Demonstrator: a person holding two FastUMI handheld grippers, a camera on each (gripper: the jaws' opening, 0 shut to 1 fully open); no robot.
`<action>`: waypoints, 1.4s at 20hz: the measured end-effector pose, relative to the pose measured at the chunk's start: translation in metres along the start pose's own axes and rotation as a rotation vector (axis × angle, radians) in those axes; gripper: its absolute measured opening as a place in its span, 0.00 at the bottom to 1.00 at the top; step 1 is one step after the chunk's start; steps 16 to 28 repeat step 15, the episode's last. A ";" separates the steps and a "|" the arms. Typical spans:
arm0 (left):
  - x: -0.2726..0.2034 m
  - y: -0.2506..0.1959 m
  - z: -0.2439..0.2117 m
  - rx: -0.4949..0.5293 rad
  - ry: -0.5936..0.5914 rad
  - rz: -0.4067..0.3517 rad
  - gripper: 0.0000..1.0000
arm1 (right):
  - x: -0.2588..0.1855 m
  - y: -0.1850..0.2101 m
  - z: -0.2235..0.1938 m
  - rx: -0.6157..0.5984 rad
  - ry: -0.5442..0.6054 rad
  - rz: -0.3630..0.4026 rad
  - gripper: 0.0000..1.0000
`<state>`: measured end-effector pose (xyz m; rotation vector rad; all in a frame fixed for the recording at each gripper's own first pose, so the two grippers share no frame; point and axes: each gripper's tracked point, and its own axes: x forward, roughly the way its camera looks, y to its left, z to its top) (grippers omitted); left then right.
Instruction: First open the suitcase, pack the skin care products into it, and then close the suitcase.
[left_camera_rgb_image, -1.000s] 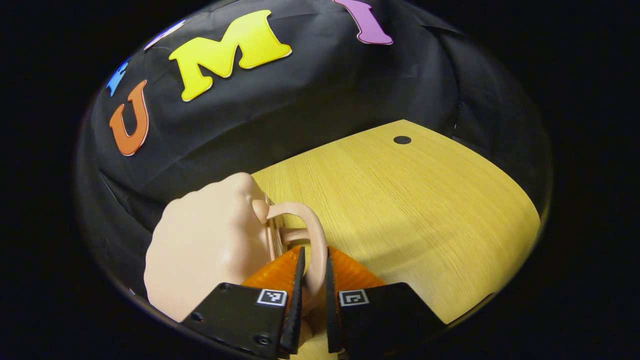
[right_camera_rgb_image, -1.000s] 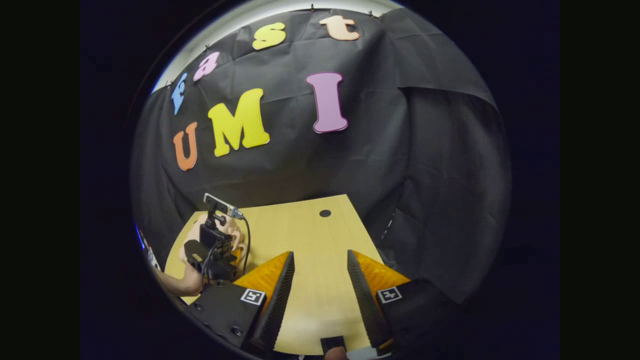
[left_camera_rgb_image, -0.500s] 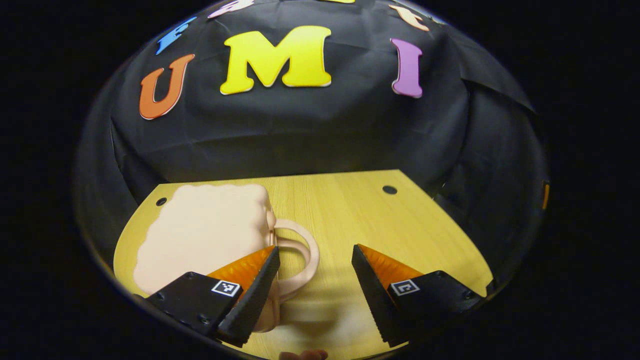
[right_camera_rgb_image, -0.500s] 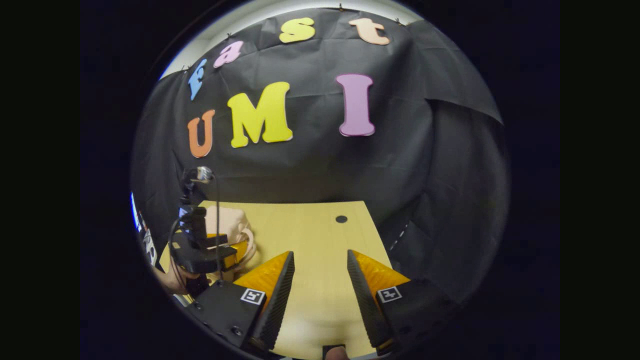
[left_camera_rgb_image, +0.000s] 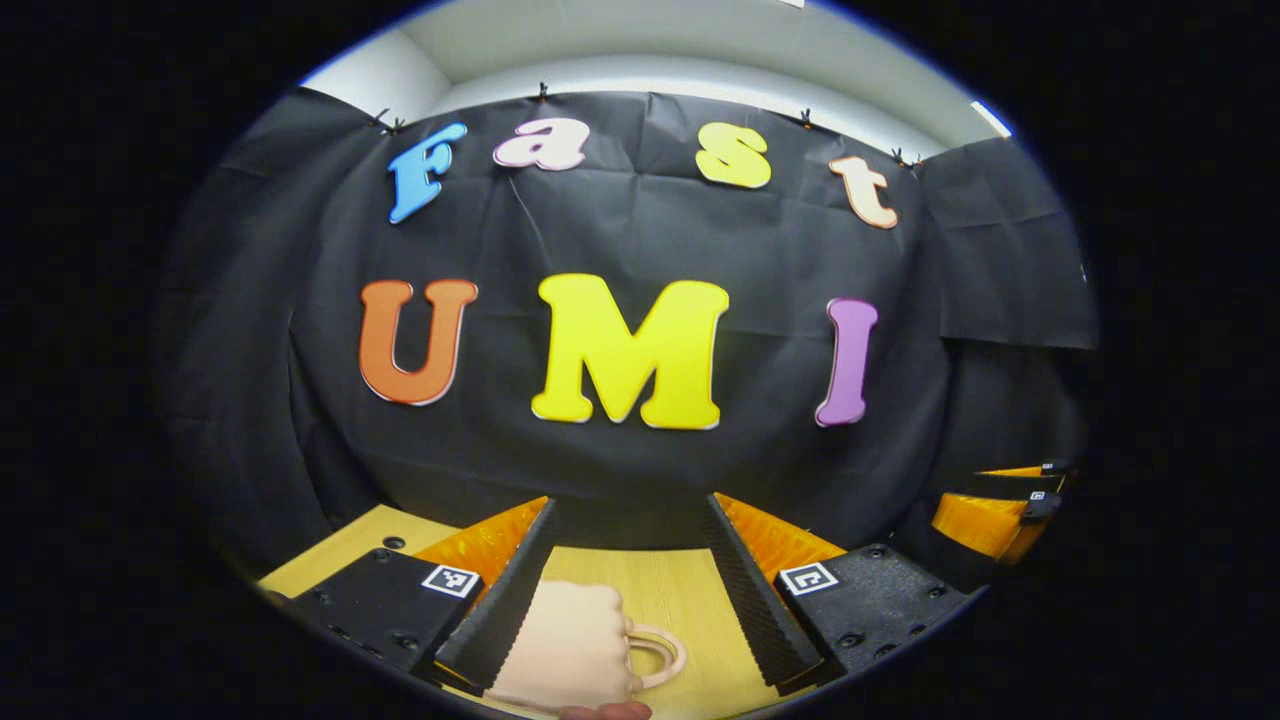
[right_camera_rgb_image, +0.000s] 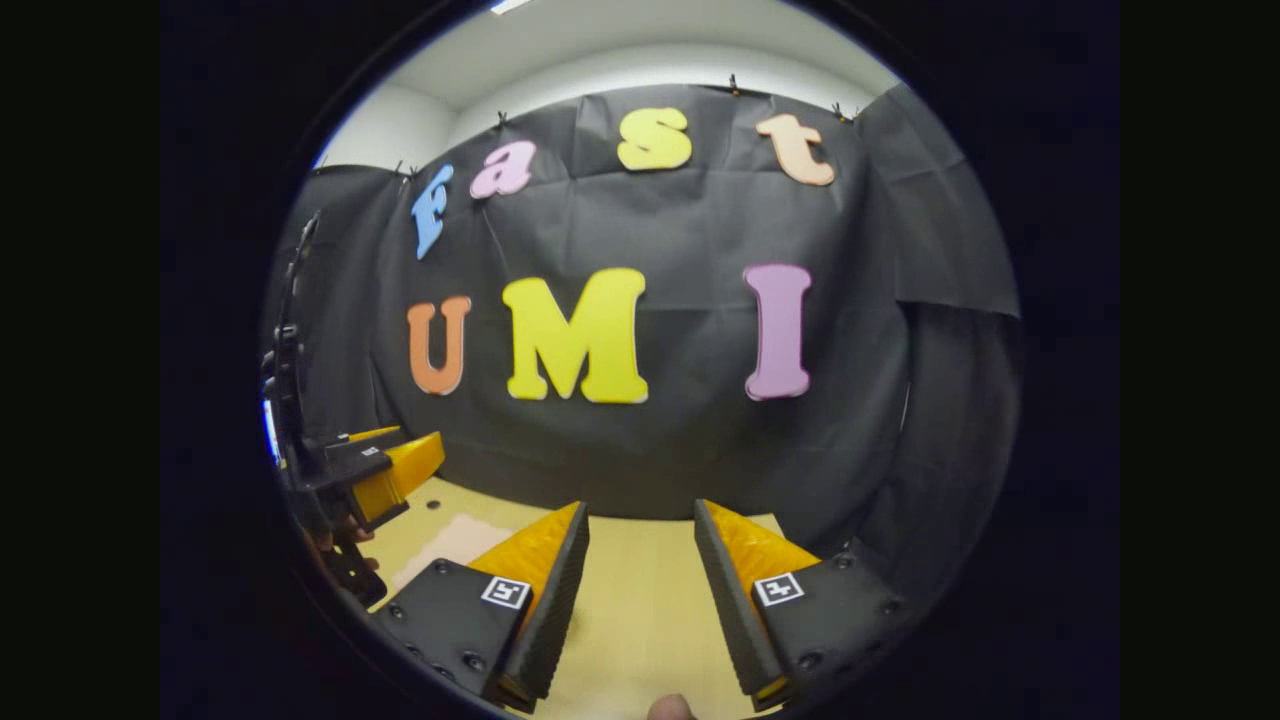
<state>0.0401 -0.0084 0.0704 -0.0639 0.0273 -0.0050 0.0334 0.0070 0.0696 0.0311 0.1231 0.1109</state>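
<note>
Left gripper (left_camera_rgb_image: 628, 570) is spread wide open with nothing in it, hanging above the wooden table (left_camera_rgb_image: 690, 600); the little pink suitcase (left_camera_rgb_image: 565, 650) lies closed on the table right below, between its fingers, handle (left_camera_rgb_image: 660, 652) sticking out to the right. Right gripper (right_camera_rgb_image: 640, 580) is open and empty too, off to the right over bare table.

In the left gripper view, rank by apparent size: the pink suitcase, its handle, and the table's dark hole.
1. Pink suitcase, partly cut off at the view's edge and nearest the camera, so its lead is partly nearness.
2. Its handle.
3. The dark hole in the table.
</note>
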 end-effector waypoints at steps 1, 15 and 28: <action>-0.002 0.007 0.007 -0.010 -0.012 0.013 0.94 | 0.002 0.010 0.007 0.005 -0.019 0.012 0.64; -0.027 0.041 0.012 0.012 -0.038 0.051 1.00 | -0.003 0.070 0.020 -0.013 -0.116 -0.052 0.64; -0.027 0.041 0.012 0.012 -0.038 0.051 1.00 | -0.003 0.070 0.020 -0.013 -0.116 -0.052 0.64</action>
